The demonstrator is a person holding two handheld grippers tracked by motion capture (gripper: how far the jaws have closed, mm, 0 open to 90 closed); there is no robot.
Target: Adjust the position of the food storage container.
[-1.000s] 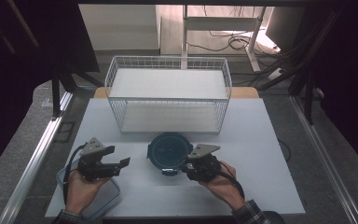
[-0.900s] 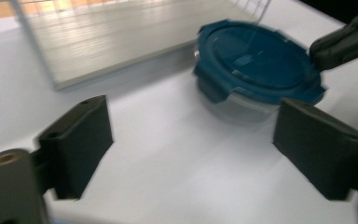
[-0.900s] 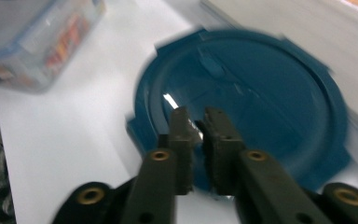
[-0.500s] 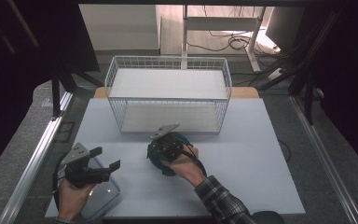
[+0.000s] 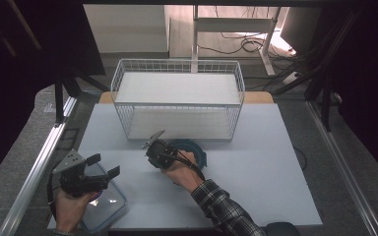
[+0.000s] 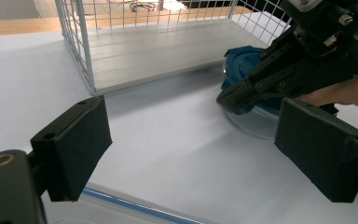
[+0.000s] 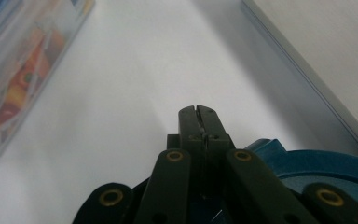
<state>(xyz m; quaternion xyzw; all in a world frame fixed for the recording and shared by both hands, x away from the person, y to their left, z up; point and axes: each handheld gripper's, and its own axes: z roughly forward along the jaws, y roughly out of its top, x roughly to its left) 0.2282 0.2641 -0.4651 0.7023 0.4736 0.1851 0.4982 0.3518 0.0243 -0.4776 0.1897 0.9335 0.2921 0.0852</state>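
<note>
Table stock — two grippers, one blue lid, one clear box, one wire basket.
Right gripper (image 5: 149, 141) pressed together over the blue lid (image 5: 196, 149), just before the wire basket (image 5: 177, 98); left gripper (image 5: 104, 165) spread, empty — above the clear box (image 5: 109, 204).

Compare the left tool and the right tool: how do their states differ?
The left tool has its jaws wide apart with nothing between them; the right tool has its jaws shut together. The left tool hovers over a clear container at the table's near corner; the right tool sits over the blue lid beside the wire basket. Both are hand-held.
</note>
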